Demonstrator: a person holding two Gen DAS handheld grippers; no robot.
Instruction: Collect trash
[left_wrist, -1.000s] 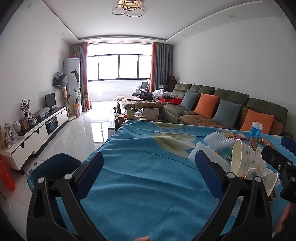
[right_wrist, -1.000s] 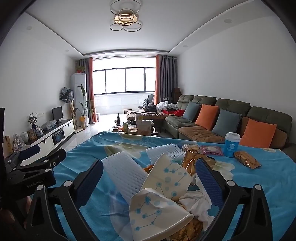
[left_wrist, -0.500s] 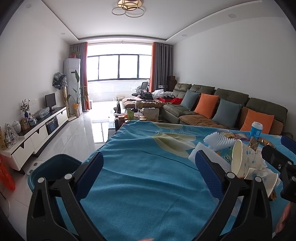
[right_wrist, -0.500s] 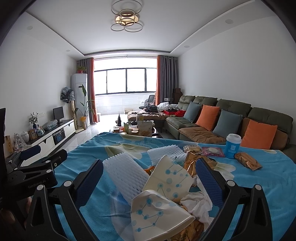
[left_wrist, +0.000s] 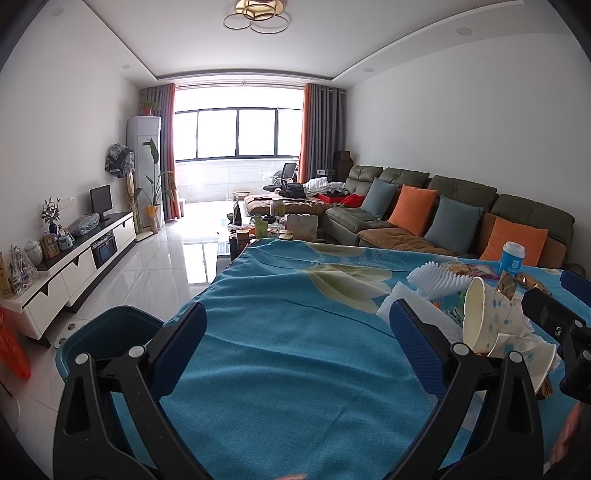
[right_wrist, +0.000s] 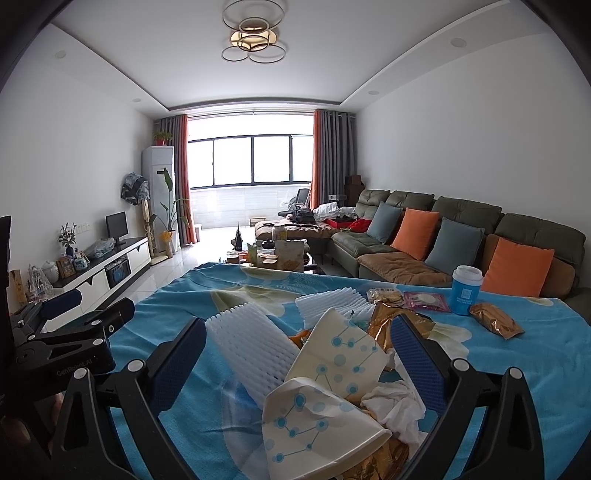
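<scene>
The trash lay heaped on the blue tablecloth (right_wrist: 177, 398): two crushed paper cups (right_wrist: 325, 417) with blue dot patterns, one leaning over the other, sat in front of your right gripper (right_wrist: 297, 363), touching a white foam net sleeve (right_wrist: 251, 350) on their left and a crumpled white tissue (right_wrist: 399, 406) on their right. A second foam sleeve (right_wrist: 328, 304) and gold foil wrappers (right_wrist: 388, 321) lay just behind them. Your right gripper was spread wide, its blue pads on either side of the pile and pinching nothing. Farther back on the cloth stood an upright blue cup with a white lid (right_wrist: 466, 290), with a gold packet (right_wrist: 496, 325) just beside it and a pink sachet (right_wrist: 424, 301) near it. Your left gripper (left_wrist: 297, 350) was also spread wide over bare cloth, holding nothing, with the pile off to its right; there one cup (left_wrist: 480, 317) lay on its side, mouth toward the camera. A teal bin (left_wrist: 107, 336) stood on the floor just beside the table's left edge.
</scene>
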